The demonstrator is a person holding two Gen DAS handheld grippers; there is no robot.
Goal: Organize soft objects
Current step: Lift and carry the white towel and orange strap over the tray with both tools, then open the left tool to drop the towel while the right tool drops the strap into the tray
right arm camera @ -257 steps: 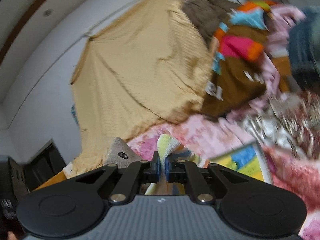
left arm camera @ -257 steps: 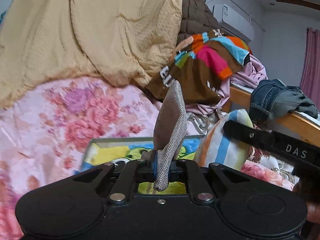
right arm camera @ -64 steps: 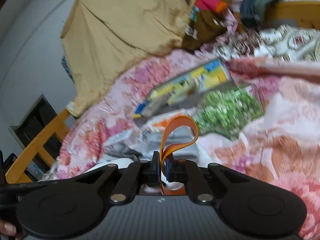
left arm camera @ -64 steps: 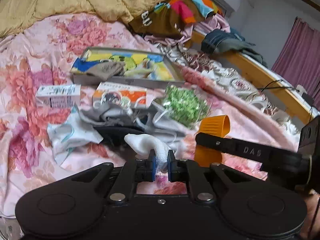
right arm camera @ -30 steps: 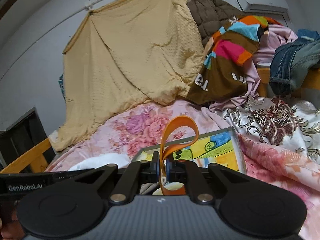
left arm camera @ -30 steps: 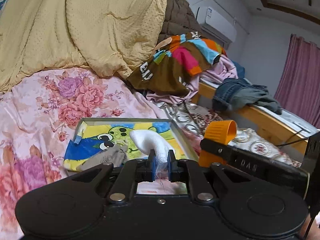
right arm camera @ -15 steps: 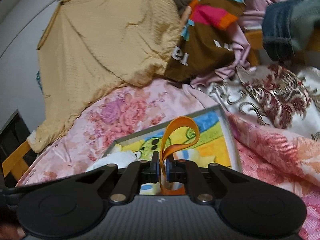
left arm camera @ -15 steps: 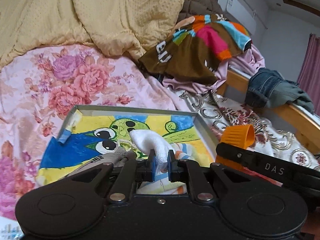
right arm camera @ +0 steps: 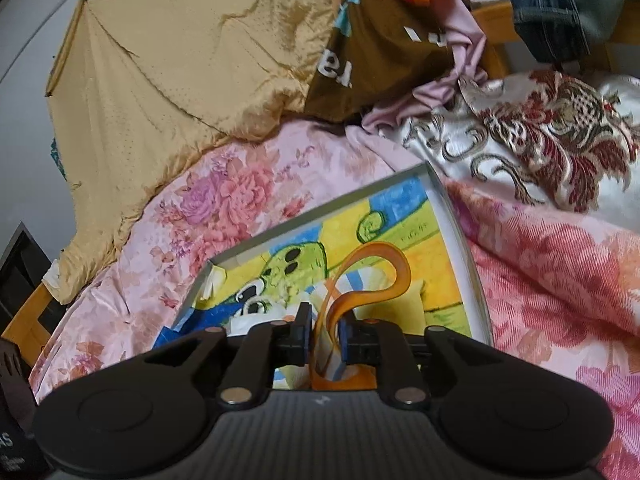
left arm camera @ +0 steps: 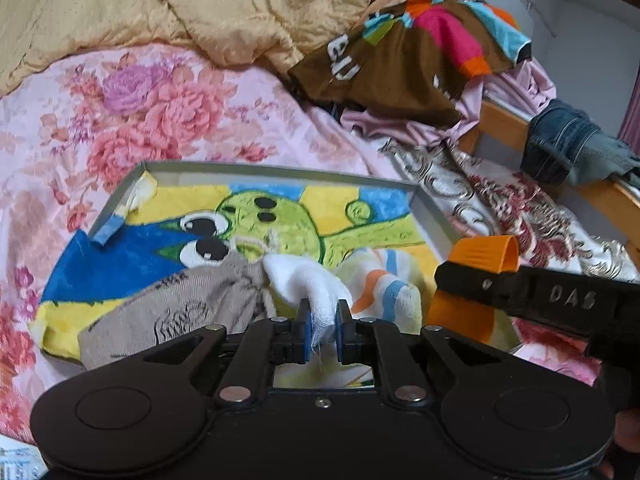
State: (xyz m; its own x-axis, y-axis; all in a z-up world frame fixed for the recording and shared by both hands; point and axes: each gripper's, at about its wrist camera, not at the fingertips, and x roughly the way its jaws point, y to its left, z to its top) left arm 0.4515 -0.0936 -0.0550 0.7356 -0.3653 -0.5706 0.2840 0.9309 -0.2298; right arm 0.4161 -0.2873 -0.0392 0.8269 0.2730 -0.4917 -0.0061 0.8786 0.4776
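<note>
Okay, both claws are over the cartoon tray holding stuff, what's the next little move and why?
Probably open the left claw and let the white cloth drop. It is pinched between the pads and already hangs low over the tray, right beside the grey sock and striped sock lying there. The right claw with its orange piece can follow.

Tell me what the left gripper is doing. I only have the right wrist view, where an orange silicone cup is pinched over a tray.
Observer: The left gripper is shut on a white cloth, held low over the same tray.
Operator: Is anything already lying in there that I can't see?
Observer: Yes, a grey sock lies on the cartoon towel that lines the tray. It touches the white cloth on its left side.
</note>
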